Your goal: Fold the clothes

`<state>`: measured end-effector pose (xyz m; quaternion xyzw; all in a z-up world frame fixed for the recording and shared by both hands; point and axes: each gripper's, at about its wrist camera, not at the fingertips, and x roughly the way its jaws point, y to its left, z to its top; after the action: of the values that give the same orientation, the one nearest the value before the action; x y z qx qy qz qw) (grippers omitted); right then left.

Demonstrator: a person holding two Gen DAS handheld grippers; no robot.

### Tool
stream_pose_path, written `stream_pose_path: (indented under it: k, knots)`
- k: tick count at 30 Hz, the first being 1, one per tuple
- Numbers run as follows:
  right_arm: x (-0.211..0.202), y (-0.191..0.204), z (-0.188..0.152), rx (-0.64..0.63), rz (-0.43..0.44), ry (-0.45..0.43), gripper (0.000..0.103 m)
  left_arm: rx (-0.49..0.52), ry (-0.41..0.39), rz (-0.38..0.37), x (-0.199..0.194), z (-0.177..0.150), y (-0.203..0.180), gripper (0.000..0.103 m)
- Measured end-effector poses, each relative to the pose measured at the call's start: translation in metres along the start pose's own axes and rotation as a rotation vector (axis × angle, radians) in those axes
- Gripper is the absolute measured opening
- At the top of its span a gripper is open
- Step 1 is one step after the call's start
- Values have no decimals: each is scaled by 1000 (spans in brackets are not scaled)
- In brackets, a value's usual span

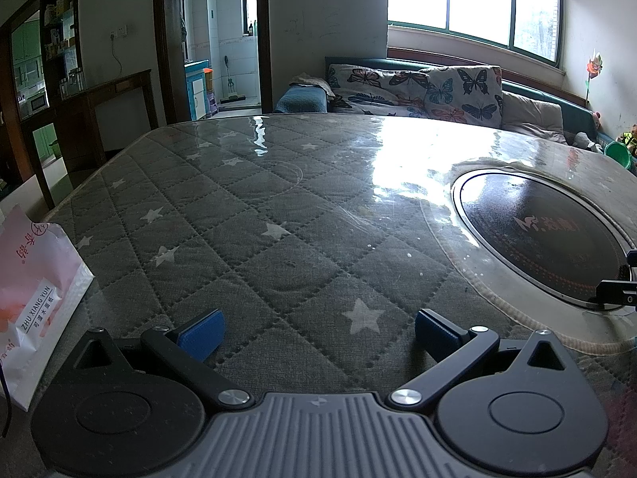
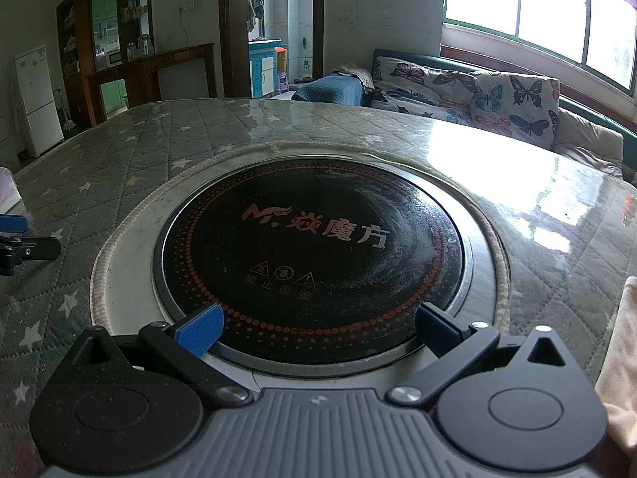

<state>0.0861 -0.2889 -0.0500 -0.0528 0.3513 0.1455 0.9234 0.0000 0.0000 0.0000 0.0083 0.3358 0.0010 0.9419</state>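
My left gripper (image 1: 316,332) is open over the grey quilted, star-patterned table cover (image 1: 247,215), with nothing between its blue pads. My right gripper (image 2: 316,330) is open too, hovering above the near rim of the round black cooktop (image 2: 314,255) set in the table. A pale peach cloth (image 2: 621,362) lies at the right edge of the right wrist view, beside and apart from the right gripper. Part of the left gripper (image 2: 16,239) shows at the left edge of that view, and a bit of the right gripper (image 1: 621,290) at the right edge of the left wrist view.
A pink and white paper bag (image 1: 32,302) lies at the table's left edge. The black cooktop (image 1: 545,239) sits right of the left gripper. Behind the table stand a sofa with butterfly cushions (image 1: 422,91), a dark wooden cabinet (image 1: 99,119) and a white fridge (image 2: 36,99).
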Motion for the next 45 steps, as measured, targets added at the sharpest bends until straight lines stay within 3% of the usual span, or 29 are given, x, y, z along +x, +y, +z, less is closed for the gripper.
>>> stream_pose_path:
  k: [45]
  knots:
    - [2, 1, 0, 1, 0, 0, 103, 1, 0, 1, -2, -1, -1, 103]
